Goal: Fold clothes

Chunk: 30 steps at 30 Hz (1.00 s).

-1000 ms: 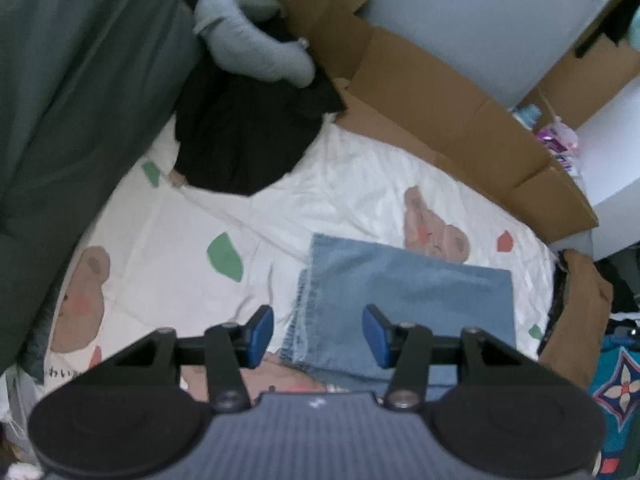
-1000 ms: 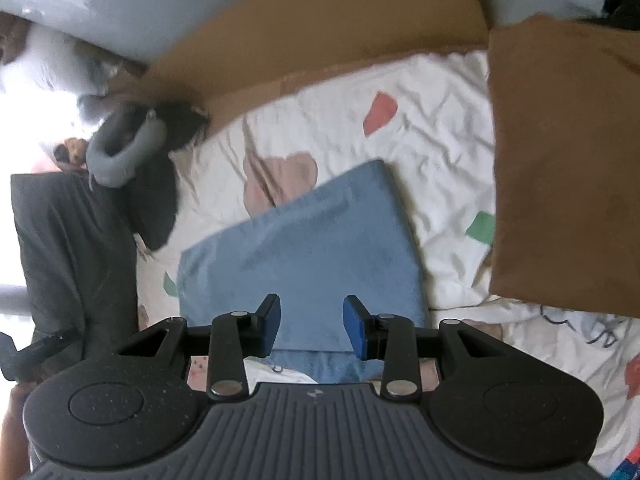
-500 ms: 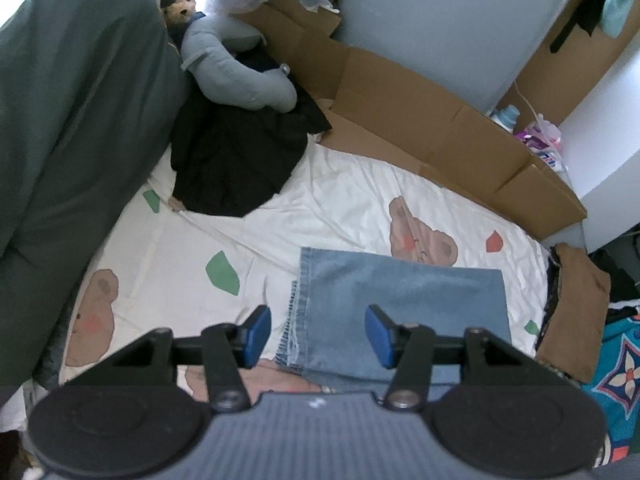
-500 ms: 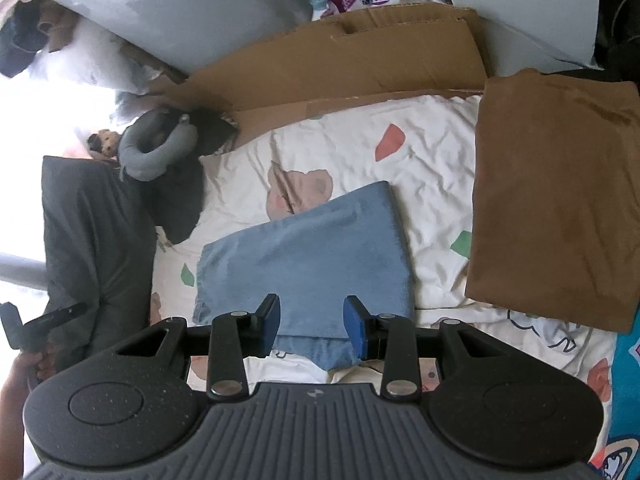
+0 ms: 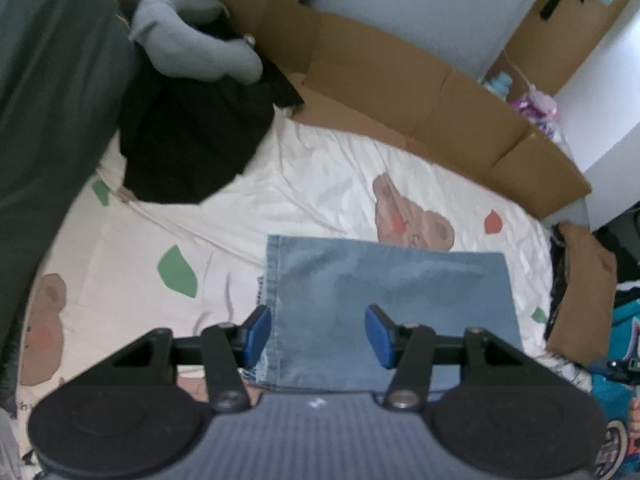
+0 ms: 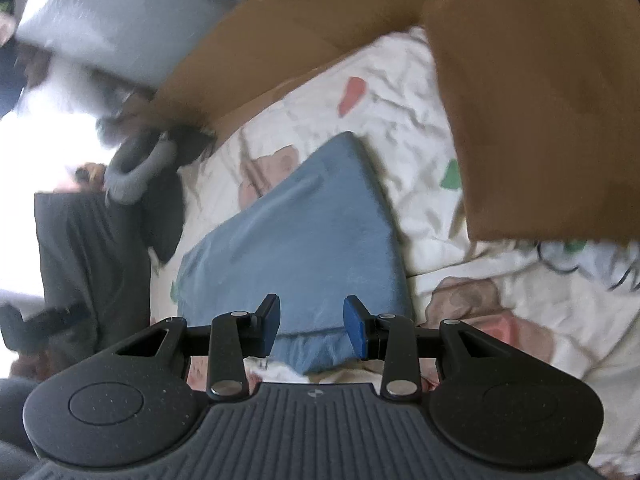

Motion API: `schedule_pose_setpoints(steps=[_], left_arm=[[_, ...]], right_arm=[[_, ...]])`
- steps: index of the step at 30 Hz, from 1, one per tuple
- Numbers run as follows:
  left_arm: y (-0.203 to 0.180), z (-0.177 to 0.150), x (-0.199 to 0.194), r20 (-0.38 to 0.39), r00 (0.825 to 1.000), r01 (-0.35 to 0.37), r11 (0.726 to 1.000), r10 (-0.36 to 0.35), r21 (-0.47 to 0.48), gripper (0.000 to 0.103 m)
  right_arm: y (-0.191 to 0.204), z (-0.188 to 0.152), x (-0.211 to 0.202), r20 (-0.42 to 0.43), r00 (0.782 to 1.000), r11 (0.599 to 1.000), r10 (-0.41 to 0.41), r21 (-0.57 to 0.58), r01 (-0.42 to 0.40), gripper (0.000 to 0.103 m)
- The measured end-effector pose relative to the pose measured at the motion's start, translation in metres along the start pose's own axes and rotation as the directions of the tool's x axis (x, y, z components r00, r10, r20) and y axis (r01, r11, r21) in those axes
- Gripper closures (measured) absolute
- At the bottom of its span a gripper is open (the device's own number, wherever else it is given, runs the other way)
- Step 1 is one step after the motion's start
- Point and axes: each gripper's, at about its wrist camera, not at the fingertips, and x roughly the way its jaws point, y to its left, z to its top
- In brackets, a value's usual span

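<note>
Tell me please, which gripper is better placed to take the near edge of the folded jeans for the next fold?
Probably the right gripper: its open jaws straddle the near edge of the folded jeans. The left gripper, also open, sits over the hem side.

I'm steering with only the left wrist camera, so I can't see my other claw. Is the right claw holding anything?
Observer: No. The right claw is open, with nothing between its blue pads.
Operator: Where is it?
Observer: Over the near edge of the folded blue denim garment, where a lower layer pokes out beneath the top one.
Operator: What's that brown thing at my right edge?
Observer: A large flat brown cloth. A strip of the white printed bedsheet separates it from the denim.
</note>
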Motion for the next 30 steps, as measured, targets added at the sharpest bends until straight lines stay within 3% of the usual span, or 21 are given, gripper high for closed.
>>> schedule_pose_setpoints(steps=[8, 18, 23, 24, 26, 30], left_arm=[[-0.004, -0.018, 0.064, -0.024, 1.0, 0.017, 1.0, -0.017, 0.008, 0.048], [-0.001, -0.045, 0.114, -0.104, 0.995, -0.008, 1.0, 0.01, 0.019, 0.048], [0.0, -0.057, 0.127, -0.131, 0.991, -0.004, 1.0, 0.006, 0.015, 0.048], [0.001, -0.06, 0.13, -0.14, 0.99, -0.006, 1.0, 0.008, 0.016, 0.048], [0.002, -0.064, 0.136, -0.157, 0.988, -0.009, 1.0, 0.011, 0.015, 0.048], [0.001, -0.066, 0.139, -0.156, 0.988, 0.005, 1.0, -0.003, 0.017, 0.048]], right_arm=[[-0.067, -0.033, 0.075, 0.111, 0.991, 0.975, 0.069, 0.201, -0.09, 0.061], [-0.101, -0.043, 0.128, 0.091, 0.996, 0.981, 0.022, 0.191, -0.039, 0.059], [-0.118, -0.05, 0.138, 0.079, 0.987, 0.954, 0.142, 0.254, -0.158, 0.06], [-0.121, -0.051, 0.141, 0.071, 0.982, 0.943, 0.176, 0.274, -0.189, 0.063], [-0.126, -0.055, 0.145, 0.069, 0.975, 0.923, 0.213, 0.313, -0.224, 0.078], [-0.131, -0.061, 0.146, 0.099, 0.964, 0.892, 0.245, 0.366, -0.264, 0.079]])
